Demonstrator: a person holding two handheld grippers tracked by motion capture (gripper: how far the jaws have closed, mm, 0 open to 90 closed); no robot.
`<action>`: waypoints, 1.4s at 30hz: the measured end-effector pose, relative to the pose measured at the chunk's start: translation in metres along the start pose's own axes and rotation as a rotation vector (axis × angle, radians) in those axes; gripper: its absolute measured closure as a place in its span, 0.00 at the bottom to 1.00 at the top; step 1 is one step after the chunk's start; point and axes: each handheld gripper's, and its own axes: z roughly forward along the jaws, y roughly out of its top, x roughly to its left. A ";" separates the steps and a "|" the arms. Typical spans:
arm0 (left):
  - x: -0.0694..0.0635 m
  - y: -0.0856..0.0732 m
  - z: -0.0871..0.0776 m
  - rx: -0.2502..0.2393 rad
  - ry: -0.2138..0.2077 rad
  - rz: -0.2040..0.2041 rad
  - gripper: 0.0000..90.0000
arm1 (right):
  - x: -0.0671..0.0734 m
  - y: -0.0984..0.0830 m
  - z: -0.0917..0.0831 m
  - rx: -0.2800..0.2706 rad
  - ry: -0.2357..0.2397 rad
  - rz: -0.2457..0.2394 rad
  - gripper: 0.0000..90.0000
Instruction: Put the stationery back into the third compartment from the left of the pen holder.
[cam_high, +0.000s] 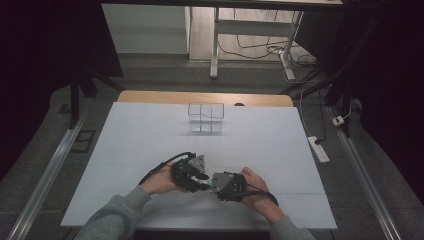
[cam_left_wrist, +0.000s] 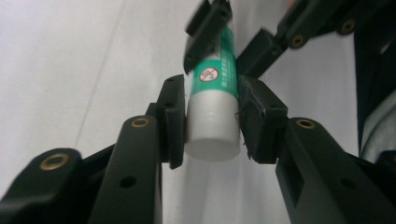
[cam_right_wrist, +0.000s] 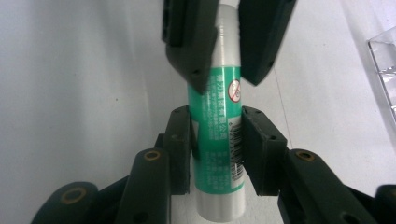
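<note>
The white table (cam_high: 150, 140) lies under dim light, with dark floor and cables beyond its far edge. My left gripper (cam_left_wrist: 212, 121) pinches the white cap end of a glue stick (cam_left_wrist: 214, 112); my right gripper (cam_right_wrist: 215, 149) is clamped on its green printed barrel, so the stick spans between the two near the table's front edge. The label carries white print, a barcode and a red prohibition mark. A clear compartment box (cam_high: 205, 117) stands well apart toward the far edge, with bare white surface on every side.
</note>
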 end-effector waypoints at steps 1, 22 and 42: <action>0.001 -0.001 -0.002 -0.014 0.009 -0.007 0.66 | 0.000 0.000 -0.001 0.001 -0.005 0.017 0.72; 0.009 -0.047 -0.039 -0.180 0.174 -0.223 0.41 | -0.024 -0.026 -0.019 -0.188 -0.033 0.310 0.72; -0.003 -0.119 -0.072 -0.205 0.304 -0.362 0.37 | -0.047 -0.039 -0.028 -0.287 -0.093 0.493 0.72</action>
